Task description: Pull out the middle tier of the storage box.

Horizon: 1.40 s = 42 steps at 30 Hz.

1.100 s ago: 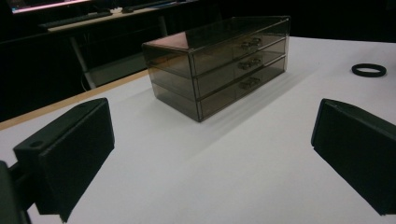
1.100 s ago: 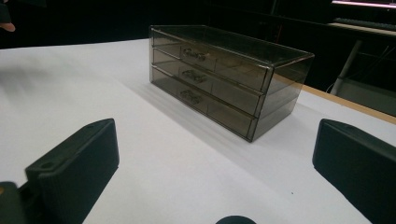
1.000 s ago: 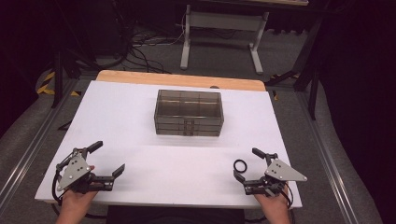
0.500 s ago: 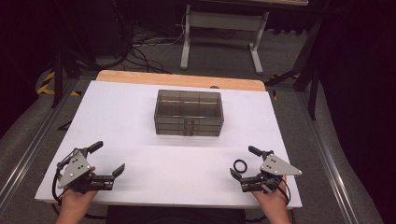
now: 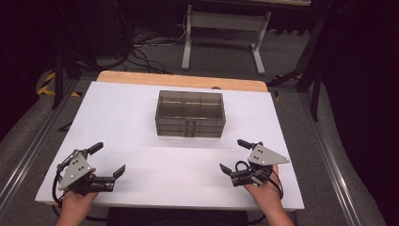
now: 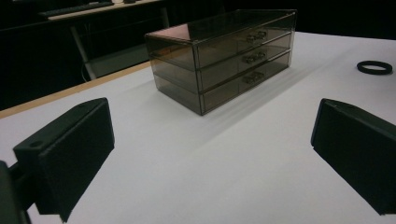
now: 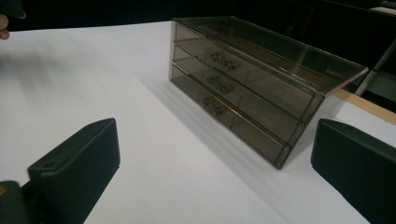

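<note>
A smoky clear box with three shut drawers [image 5: 190, 113] stands at the middle of the white table [image 5: 141, 117], handles toward me. It also appears ahead in the left gripper view [image 6: 224, 56] and the right gripper view [image 7: 252, 88]. My left gripper [image 5: 107, 159] rests open near the front left edge, nothing between its jaws [image 6: 210, 130]. My right gripper [image 5: 234, 156] is open at the front right, also empty [image 7: 215, 149]. A small black ring [image 5: 241, 165] lies on the table close under the right gripper's body and shows far right in the left gripper view [image 6: 374, 67].
A wooden strip [image 5: 183, 81] runs along the table's far edge. Beyond it stands a metal stand [image 5: 221, 28] with cables on the floor. Metal rails [image 5: 28, 150] flank the table on both sides.
My right gripper has shifted a little left and forward, toward the drawer box, so it now sits over the ring. The left gripper has barely moved.
</note>
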Tool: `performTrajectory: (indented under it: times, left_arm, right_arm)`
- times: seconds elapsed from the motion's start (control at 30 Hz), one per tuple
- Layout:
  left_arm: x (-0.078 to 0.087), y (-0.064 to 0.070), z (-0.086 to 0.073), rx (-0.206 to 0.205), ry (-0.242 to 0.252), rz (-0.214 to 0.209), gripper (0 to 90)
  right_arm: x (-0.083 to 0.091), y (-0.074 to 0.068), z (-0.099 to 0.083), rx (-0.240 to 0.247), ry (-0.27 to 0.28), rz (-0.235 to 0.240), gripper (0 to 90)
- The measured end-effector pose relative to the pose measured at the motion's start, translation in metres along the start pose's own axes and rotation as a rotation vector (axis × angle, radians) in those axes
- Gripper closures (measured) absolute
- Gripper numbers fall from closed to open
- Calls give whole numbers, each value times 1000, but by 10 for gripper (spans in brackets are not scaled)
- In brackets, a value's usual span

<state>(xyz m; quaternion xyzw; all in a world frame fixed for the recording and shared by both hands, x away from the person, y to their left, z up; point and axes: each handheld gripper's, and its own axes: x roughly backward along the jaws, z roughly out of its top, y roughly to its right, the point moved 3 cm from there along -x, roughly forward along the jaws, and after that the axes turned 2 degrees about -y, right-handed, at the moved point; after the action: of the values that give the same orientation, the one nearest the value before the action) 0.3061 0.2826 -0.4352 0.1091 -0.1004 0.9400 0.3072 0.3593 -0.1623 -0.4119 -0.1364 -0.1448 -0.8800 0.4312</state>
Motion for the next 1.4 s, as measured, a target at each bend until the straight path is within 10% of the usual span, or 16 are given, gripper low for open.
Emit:
performTrajectory:
  times: [1.4]
  left_arm:
    - [-2,0,-1,-16,-11,-19,3]
  right_arm:
    - [-72,-20,51,93,-24,71,13]
